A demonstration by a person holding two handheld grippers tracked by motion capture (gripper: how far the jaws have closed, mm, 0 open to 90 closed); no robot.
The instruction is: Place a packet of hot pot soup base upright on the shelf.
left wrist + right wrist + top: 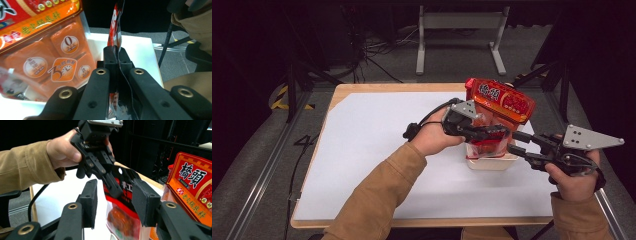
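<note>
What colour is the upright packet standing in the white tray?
Orange-red with white characters on the packet; right gripper view shows it best.

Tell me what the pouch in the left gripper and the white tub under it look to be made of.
The red pouch looks like thin glossy plastic film: it shines, is partly see-through, and flattens where the left gripper pinches its top edge. The white tub looks like smooth, rigid plastic with a matte rim, though coated paperboard cannot be ruled out.

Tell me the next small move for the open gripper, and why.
Probably close the right gripper on the red-and-black plastic pouch: its jaws stand apart on either side of the pouch, while the left gripper already pinches the pouch's top edge above the white tray.
</note>
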